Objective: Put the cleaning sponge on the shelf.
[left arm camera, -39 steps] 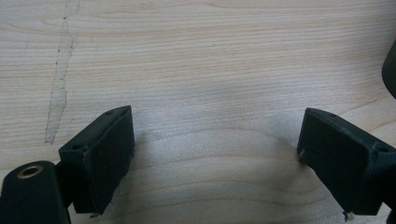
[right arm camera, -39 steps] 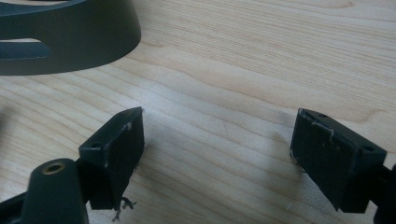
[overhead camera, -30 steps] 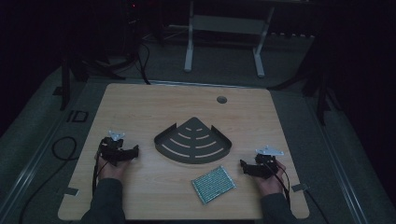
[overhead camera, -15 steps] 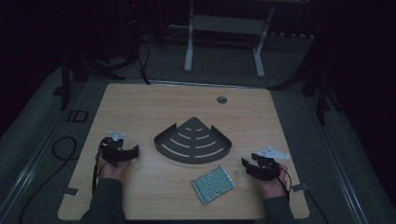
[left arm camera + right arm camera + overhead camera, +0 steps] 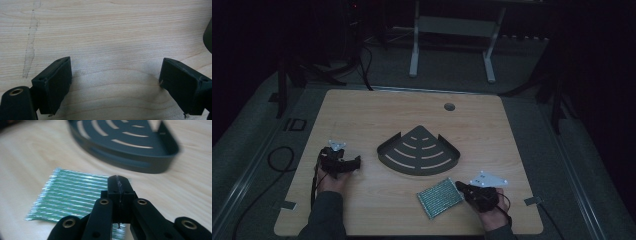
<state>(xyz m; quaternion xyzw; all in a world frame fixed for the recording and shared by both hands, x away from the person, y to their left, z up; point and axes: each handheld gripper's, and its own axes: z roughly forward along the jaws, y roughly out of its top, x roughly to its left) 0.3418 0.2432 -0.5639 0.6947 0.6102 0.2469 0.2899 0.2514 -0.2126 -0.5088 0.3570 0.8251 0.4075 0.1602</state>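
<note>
A dark quarter-round slotted tray (image 5: 418,150) lies at the table's middle; its curved wall (image 5: 130,162) is blurred in the right gripper view. A green ribbed sheet (image 5: 439,197) lies flat near the front edge, right of centre. My right gripper (image 5: 460,186) is shut, and its tips (image 5: 118,182) hover at the right edge of the green sheet (image 5: 72,195) with nothing seen between them. My left gripper (image 5: 357,163) rests left of the tray, open wide (image 5: 115,82) over bare wood. A sliver of the tray (image 5: 208,35) shows at the far right there.
The wooden table (image 5: 362,115) has a round cable hole (image 5: 449,106) at the back. A white desk frame (image 5: 452,30) stands on the dark floor behind. A cable loop (image 5: 277,160) lies off the left edge. Tape patches (image 5: 532,201) mark the front corners.
My right gripper has moved toward the near edge and leftward, up to the green sheet's right side. The left gripper has stayed put.
</note>
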